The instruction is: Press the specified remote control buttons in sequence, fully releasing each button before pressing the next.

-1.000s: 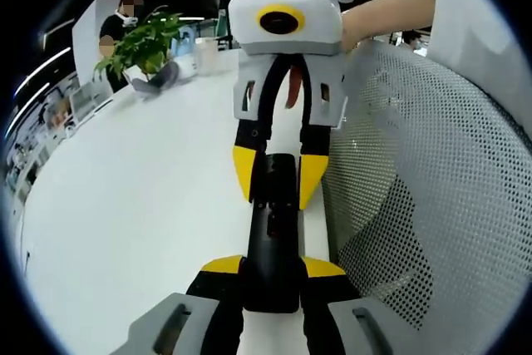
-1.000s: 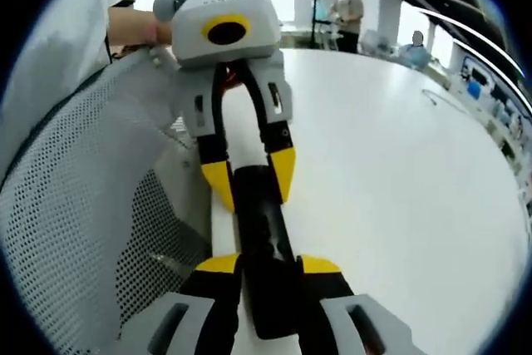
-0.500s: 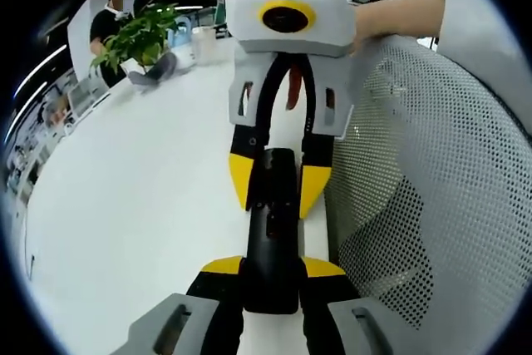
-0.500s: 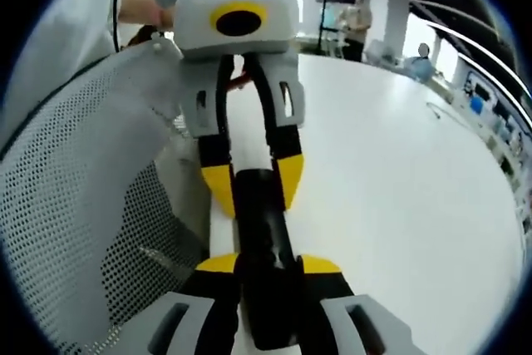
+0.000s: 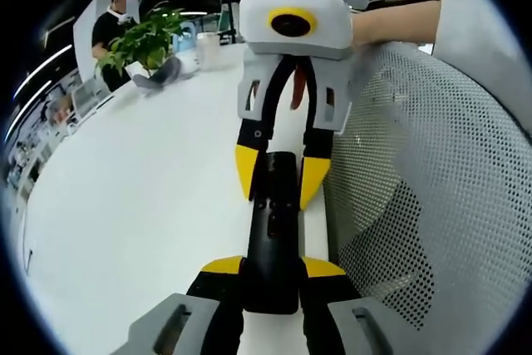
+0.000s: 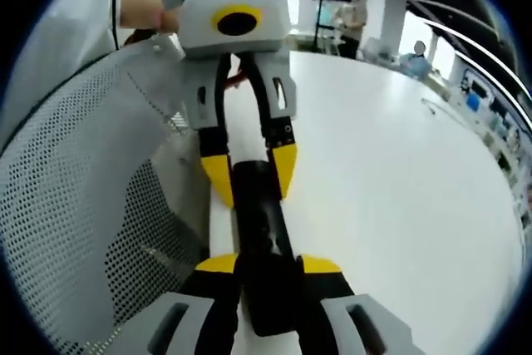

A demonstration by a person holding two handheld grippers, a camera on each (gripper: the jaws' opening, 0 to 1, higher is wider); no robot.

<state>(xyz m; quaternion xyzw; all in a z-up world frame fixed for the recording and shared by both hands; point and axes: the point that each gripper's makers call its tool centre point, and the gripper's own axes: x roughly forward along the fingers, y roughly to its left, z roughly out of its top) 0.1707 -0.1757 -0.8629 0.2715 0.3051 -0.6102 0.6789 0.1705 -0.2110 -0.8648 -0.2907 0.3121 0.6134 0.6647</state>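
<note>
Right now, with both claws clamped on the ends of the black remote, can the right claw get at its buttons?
Probably not. The right claw and left claw each grip one end of the remote, so neither has a tip free to press until one lets go.

Your remote (image 5: 273, 230) reads as black plastic w/ a slight sheen. Table (image 5: 133, 205) is smooth white, semi-gloss (lamp glare at far end). Chair back (image 5: 424, 197), right, is grey perforated mesh, matt. Gripper shells look smooth plastic; yellow fingertips (image 5: 246, 170) matt.

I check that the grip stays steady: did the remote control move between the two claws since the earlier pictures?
No. The remote control stays clamped between both claws, beside the mesh chair back, as before.
</note>
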